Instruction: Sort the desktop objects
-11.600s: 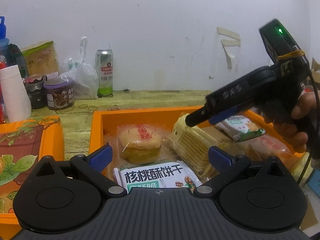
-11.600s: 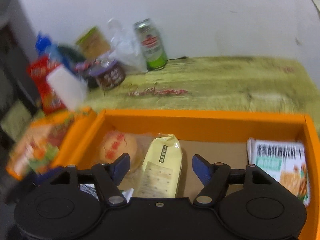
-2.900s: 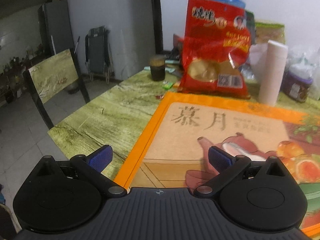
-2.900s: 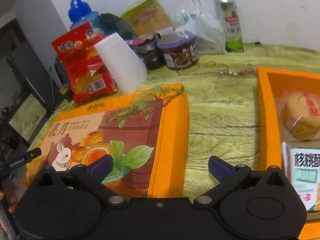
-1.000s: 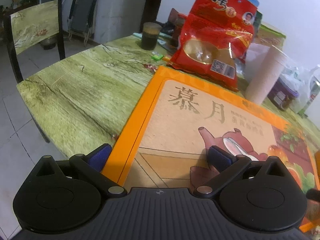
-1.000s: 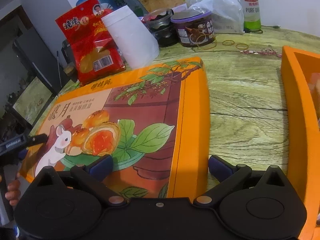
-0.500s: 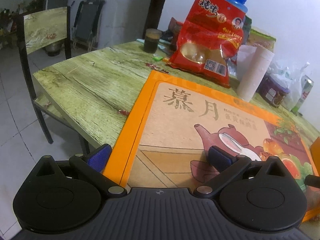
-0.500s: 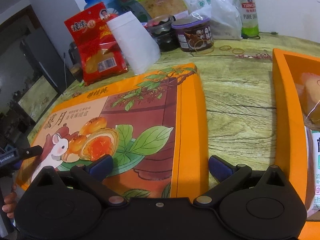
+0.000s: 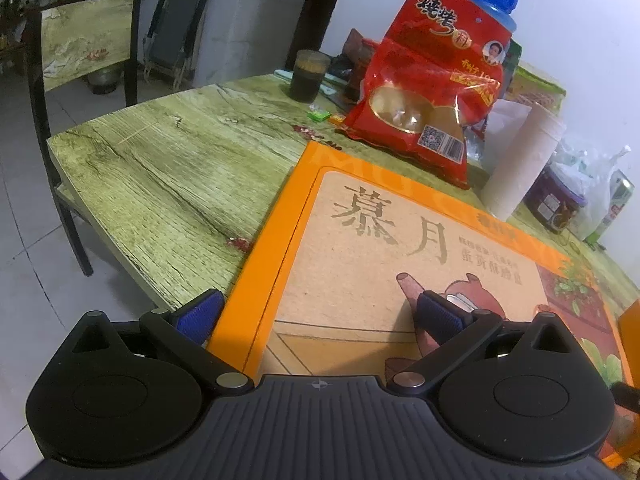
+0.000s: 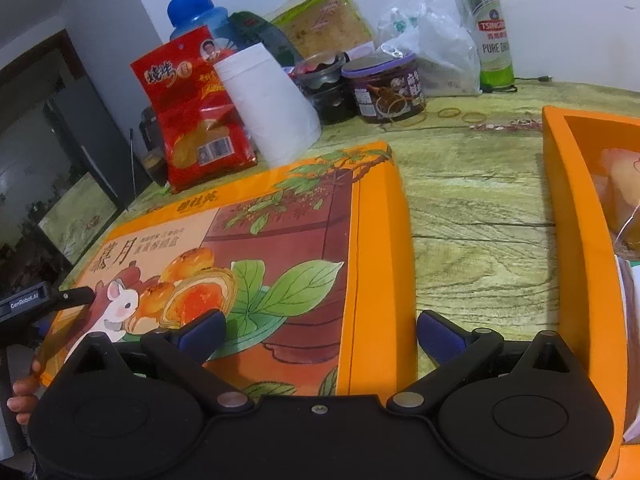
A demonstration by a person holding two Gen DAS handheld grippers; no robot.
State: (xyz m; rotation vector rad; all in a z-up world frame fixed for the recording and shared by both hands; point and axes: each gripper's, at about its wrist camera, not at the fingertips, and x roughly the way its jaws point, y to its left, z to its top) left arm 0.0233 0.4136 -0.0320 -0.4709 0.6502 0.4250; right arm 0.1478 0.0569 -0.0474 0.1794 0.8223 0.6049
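Slightly more floor is seen at lower left than half a second ago. Both grippers, left (image 9: 318, 312) and right (image 10: 320, 330), are spread, straddling opposite edges of the flat glossy orange lid (image 10: 248, 240) on the wood-grain worktop (image 9: 160, 176).

Green wood-grain table (image 9: 160, 168) carries orange box lid (image 10: 280, 240). Behind lid: red snack bag (image 10: 192, 120), white cup (image 10: 268, 104), purple-lidded tub (image 10: 386, 88), beer can (image 10: 488, 36). Right of lid: open orange box (image 10: 580, 240).

White wall (image 9: 580, 40), tiled floor (image 9: 28, 280), chair (image 9: 80, 40) beside green table (image 9: 168, 168).
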